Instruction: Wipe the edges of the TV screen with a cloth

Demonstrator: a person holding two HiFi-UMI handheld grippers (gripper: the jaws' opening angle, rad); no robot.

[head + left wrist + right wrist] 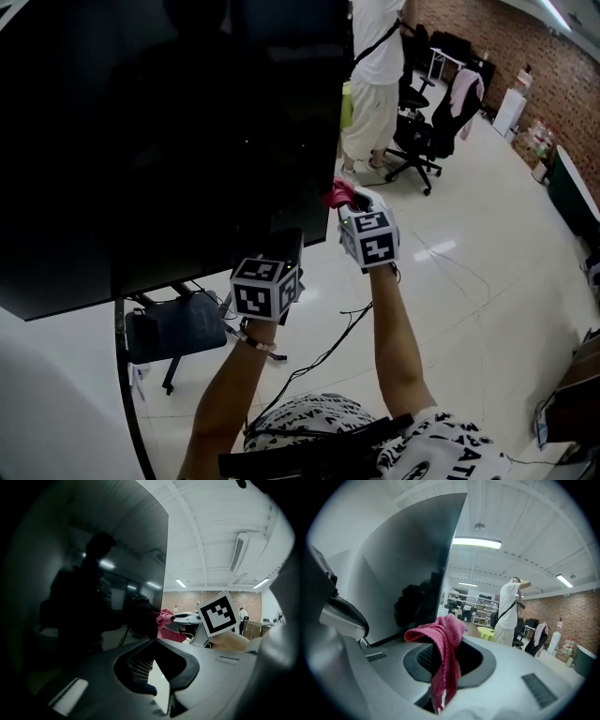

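Pink terry cloth (pixel 337 195) is pinched in the right gripper (pixel 361 211), whose jaws are clamped on it; in the right gripper view the cloth (pixel 443 639) spills up out of the jaw slot and folds over toward nine o'clock. In the head view it sits right against the TV screen's (pixel 159 141) right edge, near the lower corner, just short of the picture's centre.

At seven o'clock from the right gripper, the left gripper (pixel 279 267) points up at the TV's bottom right corner. In its own view the jaws (pixel 157 667) stand a little apart with nothing between them, a pale wedge showing through the gap.

The screen is off, black and glossy, filling the head view from nine to twelve o'clock and mirroring dark shapes. Below it, at seven o'clock, a black stand base (pixel 173 328) rests on a shiny white floor (pixel 469 281), with a thin cable (pixel 319 361) trailing across it.

At twelve o'clock a person in white clothes (pixel 375 84) stands by a black office chair (pixel 422 131). A red brick wall (pixel 525 37) runs at one to two o'clock. Overhead, the right gripper view shows a white ceiling with strip lights (pixel 477 542).
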